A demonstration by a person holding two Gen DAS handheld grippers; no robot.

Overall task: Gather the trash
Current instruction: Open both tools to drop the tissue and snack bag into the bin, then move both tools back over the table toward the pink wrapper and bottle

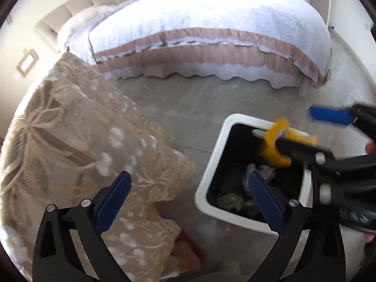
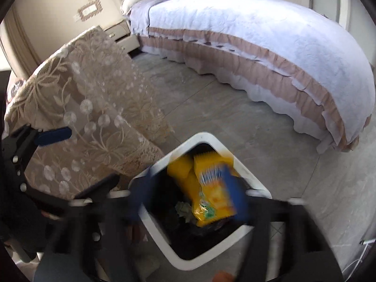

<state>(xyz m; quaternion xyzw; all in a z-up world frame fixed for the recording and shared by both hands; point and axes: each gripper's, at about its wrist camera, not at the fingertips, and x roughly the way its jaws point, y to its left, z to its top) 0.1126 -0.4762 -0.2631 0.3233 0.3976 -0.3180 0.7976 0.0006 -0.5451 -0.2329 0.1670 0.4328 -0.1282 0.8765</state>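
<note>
Wrapper [image 2: 209, 195], yellow, is low in the centre of the right view, over the bin [image 2: 237, 242]. Right gripper [image 2: 188, 195] is blurred; whether it grips the wrapper I cannot tell. Left gripper [image 1: 190, 203] is wide and empty. Wrapper could catch the rim and fall on the floor [image 2: 235, 108].

Yellow wrapper [image 2: 209, 195], white bin [image 2: 211, 138], beige floral lace cloth [image 2: 89, 108].
</note>
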